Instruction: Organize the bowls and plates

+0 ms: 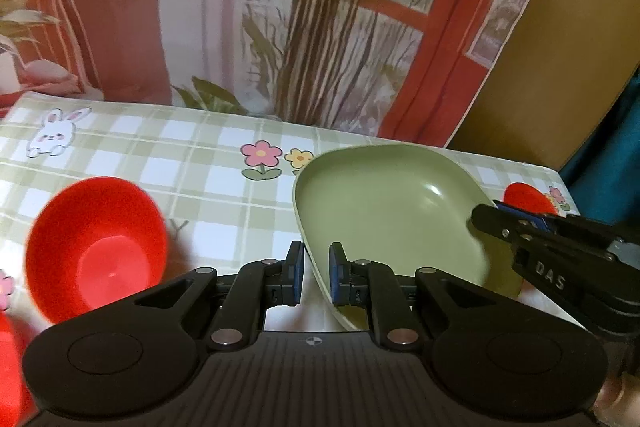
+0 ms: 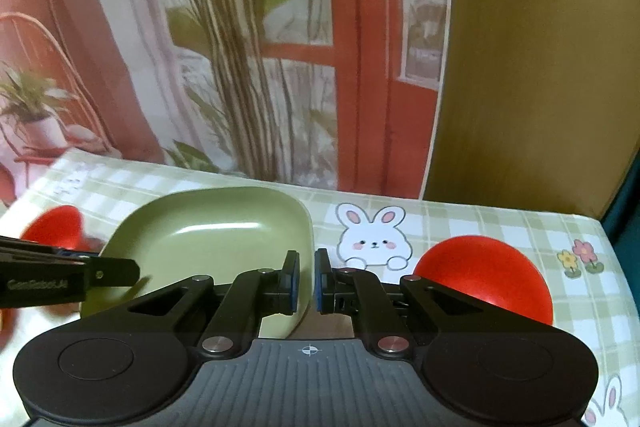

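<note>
Closest in, the left gripper (image 1: 316,273) is clamped tight on the near rim of the green plate (image 1: 384,211), and the right gripper (image 2: 307,281) is pinched shut on the opposite rim. The plate hangs between them, seemingly clear of the checked tablecloth (image 1: 192,163). Keeping both hands level should stop it tipping or twisting. Further out, one red bowl (image 1: 96,247) lies tilted on its side, and another red bowl (image 2: 486,277) sits upside down.

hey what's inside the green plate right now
Nothing lies in the green plate: its visible inside is bare and glossy. The left tongs and right tongs each pinch its rim, covering small patches there.
</note>
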